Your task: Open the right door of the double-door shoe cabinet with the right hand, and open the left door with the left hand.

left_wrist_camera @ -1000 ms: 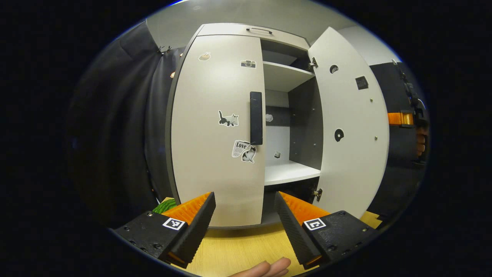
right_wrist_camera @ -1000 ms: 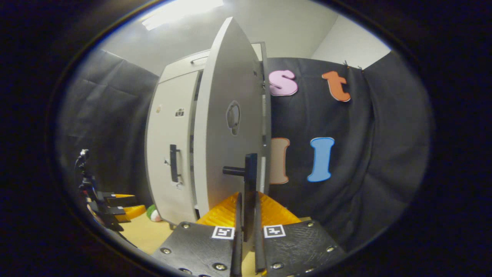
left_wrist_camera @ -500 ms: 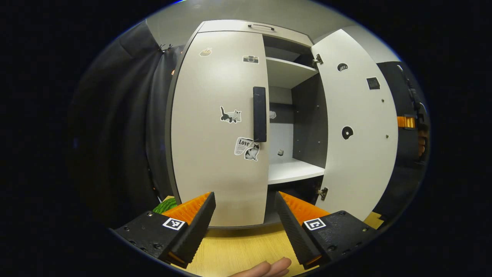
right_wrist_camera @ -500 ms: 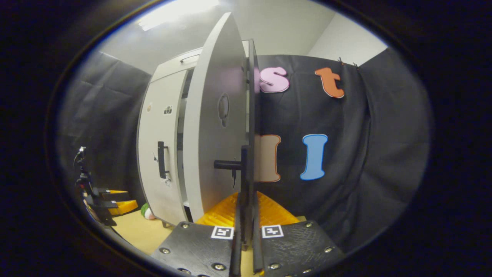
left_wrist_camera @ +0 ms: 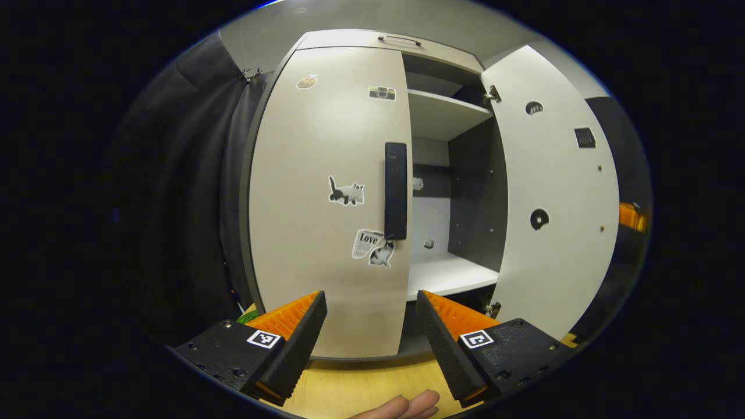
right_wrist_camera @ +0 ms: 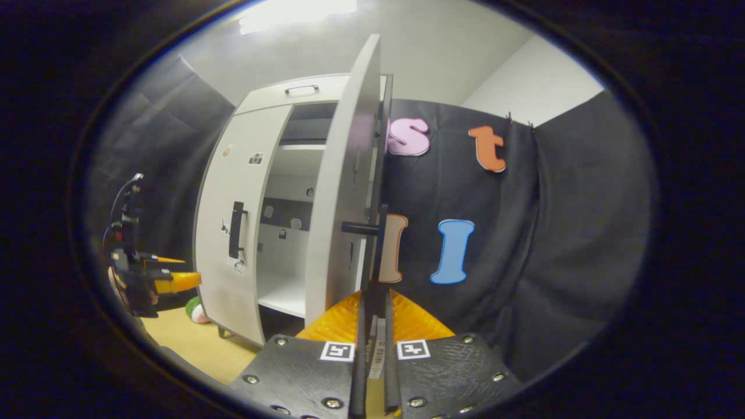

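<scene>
The pale shoe cabinet has its left door (left_wrist_camera: 326, 198) closed, with a dark vertical handle (left_wrist_camera: 396, 191) at its inner edge. My left gripper (left_wrist_camera: 371, 326) is open, short of that door and below the handle, touching nothing. The right door (left_wrist_camera: 553, 203) stands swung wide, showing white shelves (left_wrist_camera: 448, 273) inside. In the right gripper view this door (right_wrist_camera: 343, 221) appears nearly edge-on, and my right gripper (right_wrist_camera: 372, 331) is shut on its dark handle bar (right_wrist_camera: 377, 256). The left gripper (right_wrist_camera: 157, 279) shows far left there, in front of the closed left door (right_wrist_camera: 224, 244).
The cabinet stands on a light wooden surface (left_wrist_camera: 361, 387). A green round object (right_wrist_camera: 198, 311) lies by the cabinet's left foot. Black cloth (right_wrist_camera: 524, 262) hangs right of the open door and left of the cabinet. A person's fingertip (left_wrist_camera: 407, 404) shows at the bottom edge.
The right door has swung farther open with my right gripper on its handle, exposing more of the shelves. My left gripper stayed open and drifted slightly closer to the left door.
</scene>
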Demonstrator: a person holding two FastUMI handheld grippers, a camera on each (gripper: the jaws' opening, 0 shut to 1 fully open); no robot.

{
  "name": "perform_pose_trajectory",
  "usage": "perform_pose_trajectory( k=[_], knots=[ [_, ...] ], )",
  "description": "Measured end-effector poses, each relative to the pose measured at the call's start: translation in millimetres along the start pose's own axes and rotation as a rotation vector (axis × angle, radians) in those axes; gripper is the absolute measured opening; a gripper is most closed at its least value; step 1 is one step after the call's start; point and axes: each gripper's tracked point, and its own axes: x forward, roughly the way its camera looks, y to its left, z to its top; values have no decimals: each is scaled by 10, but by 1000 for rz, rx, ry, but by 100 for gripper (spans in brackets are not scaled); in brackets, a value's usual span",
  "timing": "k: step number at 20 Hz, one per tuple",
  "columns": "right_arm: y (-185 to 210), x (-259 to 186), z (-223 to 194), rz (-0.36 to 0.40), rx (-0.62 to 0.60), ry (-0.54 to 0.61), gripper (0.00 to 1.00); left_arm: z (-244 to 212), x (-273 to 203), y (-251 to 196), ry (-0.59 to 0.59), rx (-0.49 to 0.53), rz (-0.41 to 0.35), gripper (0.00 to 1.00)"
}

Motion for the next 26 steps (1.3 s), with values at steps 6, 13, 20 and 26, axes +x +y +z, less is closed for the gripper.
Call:
perform_pose_trajectory(
  k=[6, 13, 20, 26],
  knots=[
    [162, -597, 211, -28, -15, -97, 2, 466, 364, -132, -30, -7, 2, 96],
    [344, -927, 275, -22, -22, -117, 6, 911, 795, -27, -63, -36, 22, 94],
    [550, -1031, 185, -5, 45, -60, 58, 936, 1086, 0, -23, -16, 32, 94],
    [750, -1082, -119, 0, 184, 79, 98, 961, 1179, 30, -17, 8, 77, 91]
  ],
)
